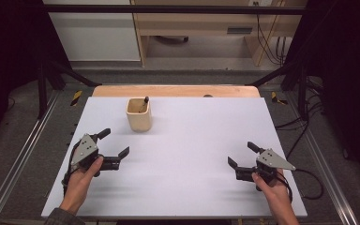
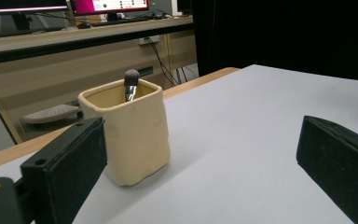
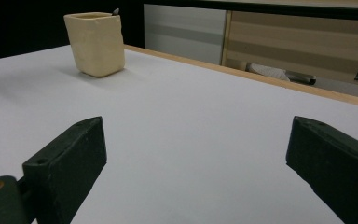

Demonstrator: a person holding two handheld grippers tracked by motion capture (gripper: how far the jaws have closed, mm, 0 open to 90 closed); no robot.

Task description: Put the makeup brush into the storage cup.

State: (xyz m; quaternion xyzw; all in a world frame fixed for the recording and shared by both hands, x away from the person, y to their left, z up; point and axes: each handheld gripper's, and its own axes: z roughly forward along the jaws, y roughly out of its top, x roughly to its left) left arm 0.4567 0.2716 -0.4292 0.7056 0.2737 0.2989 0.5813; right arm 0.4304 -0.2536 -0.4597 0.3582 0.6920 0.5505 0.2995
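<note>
Both your left tongs (image 1: 114, 143) and right tongs (image 1: 242, 154) stand apart, empty. The cup (image 1: 138, 114) ahead of the left looks stiff and tippable; its brush (image 2: 130, 84) is light, so pinch the handle.

A white sheet (image 1: 183, 159) covers most of the counter (image 1: 176, 91), leaving a strip of pale wood bare along the far edge. Metal rails (image 1: 16, 164) run along the floor on both sides. Beyond the counter stand a white panel (image 1: 96, 35) and a wooden cabinet (image 1: 206, 28), with black cables (image 1: 267, 42) hanging beside it. In the left gripper view a monitor (image 2: 109, 5) glows on a far desk, and what may be a keyboard (image 2: 51, 113) lies on a lower shelf.
</note>
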